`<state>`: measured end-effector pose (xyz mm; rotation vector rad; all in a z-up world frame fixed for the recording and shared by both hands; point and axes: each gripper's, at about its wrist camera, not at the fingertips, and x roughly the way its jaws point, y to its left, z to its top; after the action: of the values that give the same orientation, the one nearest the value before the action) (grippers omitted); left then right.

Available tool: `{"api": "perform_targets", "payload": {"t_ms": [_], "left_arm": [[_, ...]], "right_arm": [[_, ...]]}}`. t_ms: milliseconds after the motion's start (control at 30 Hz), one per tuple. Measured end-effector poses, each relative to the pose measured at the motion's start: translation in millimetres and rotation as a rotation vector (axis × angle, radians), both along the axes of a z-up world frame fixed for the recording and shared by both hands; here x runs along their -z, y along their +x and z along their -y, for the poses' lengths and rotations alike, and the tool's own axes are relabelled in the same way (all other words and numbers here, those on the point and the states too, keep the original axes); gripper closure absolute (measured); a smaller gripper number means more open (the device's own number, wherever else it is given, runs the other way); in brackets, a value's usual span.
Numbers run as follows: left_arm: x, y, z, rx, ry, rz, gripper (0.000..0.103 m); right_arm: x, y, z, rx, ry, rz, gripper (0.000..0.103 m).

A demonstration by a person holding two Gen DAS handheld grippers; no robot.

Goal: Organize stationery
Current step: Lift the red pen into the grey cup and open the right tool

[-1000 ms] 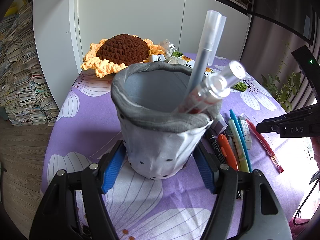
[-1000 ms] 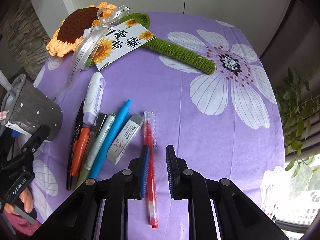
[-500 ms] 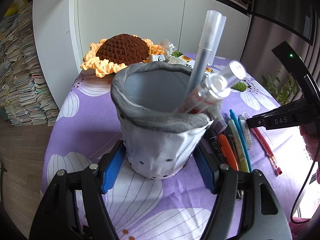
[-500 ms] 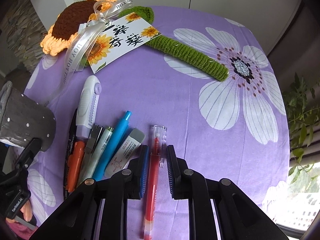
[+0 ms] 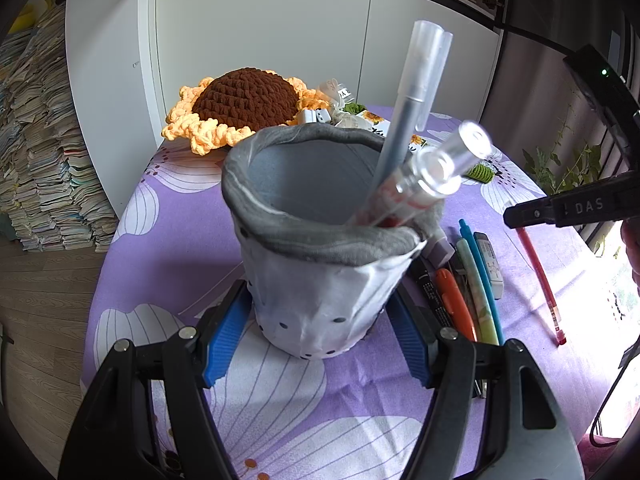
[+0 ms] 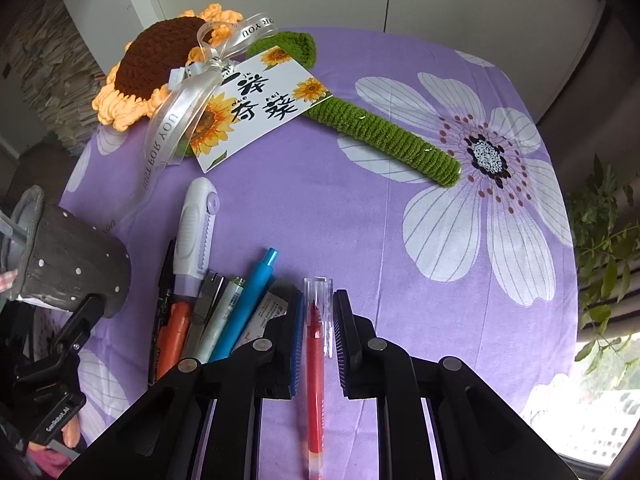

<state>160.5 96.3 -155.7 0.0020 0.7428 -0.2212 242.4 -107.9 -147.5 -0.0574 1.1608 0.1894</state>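
Observation:
A grey felt pen cup [image 5: 320, 280] stands on the purple flowered cloth, with a grey pen [image 5: 404, 120] and a clear-capped pen [image 5: 432, 172] inside. My left gripper [image 5: 320, 324] has its blue pads against both sides of the cup's base. The cup also shows in the right wrist view [image 6: 68, 256]. My right gripper [image 6: 316, 316] is open, low over the cloth, its pads on either side of a red pen [image 6: 314, 344] with a clear cap, apart from it. The red pen also shows in the left wrist view [image 5: 536, 264].
Beside the red pen lie an eraser [image 6: 268, 308], a blue pen [image 6: 248, 300], a pale green pen [image 6: 220, 320], an orange marker [image 6: 176, 328], a black pen and a white cutter [image 6: 198, 232]. A crochet sunflower [image 6: 160, 60] with green stem [image 6: 384, 136] and card lies farther back.
My right gripper has moved forward and down along the red pen, so the pen now lies between its pads. The left gripper and cup have not moved.

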Motion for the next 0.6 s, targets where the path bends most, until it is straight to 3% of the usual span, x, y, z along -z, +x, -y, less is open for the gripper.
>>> {"api": "perform_targets", "payload": {"t_ms": [333, 600], "left_arm": [[0, 0, 0, 0.000, 0.000, 0.000, 0.034], [0, 0, 0, 0.000, 0.000, 0.000, 0.034]], "right_arm": [[-118, -66, -24, -0.131, 0.109, 0.351, 0.088], [-187, -82, -65, -0.280, 0.271, 0.558, 0.088]]}}
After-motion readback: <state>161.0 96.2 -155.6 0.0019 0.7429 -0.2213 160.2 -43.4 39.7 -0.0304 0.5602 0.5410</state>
